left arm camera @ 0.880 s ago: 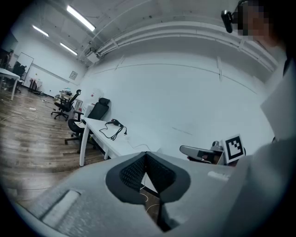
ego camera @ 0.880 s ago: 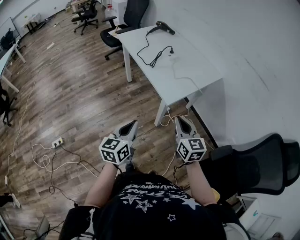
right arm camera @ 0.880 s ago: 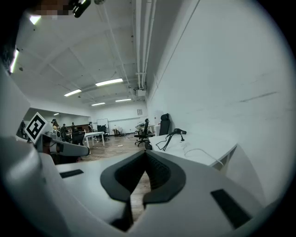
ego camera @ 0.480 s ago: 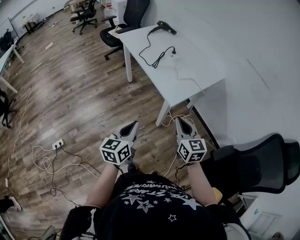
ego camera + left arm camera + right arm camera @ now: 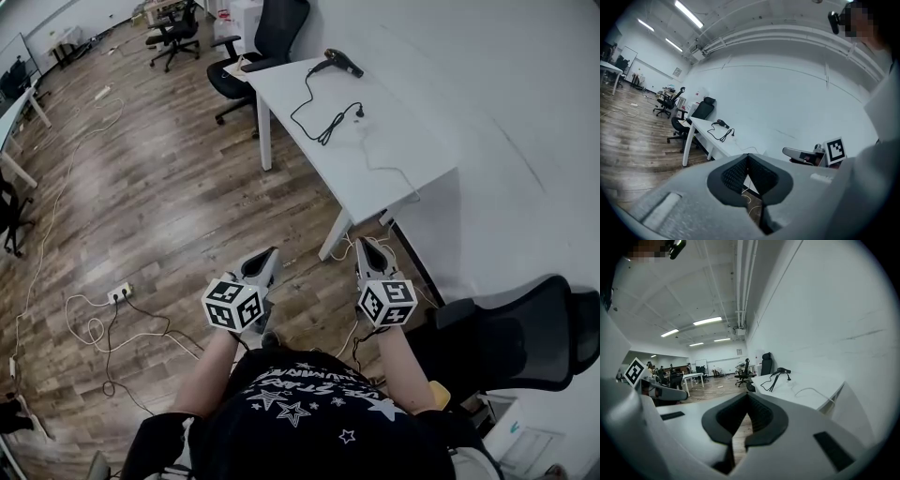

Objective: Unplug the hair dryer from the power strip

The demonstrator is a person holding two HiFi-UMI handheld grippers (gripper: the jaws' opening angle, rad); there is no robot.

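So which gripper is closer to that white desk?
Right. The right gripper hangs just short of the near end of the white desk; the left gripper is farther off, out over the wooden floor.

The tool is seen with its jaws closed together, and nothing is held between them. Beyond it, to the right, a white surface is seen. A black dryer is laid at its far end, with its black cord bunched beside it. A white cable is laid nearer. A black chair is seen behind the surface.
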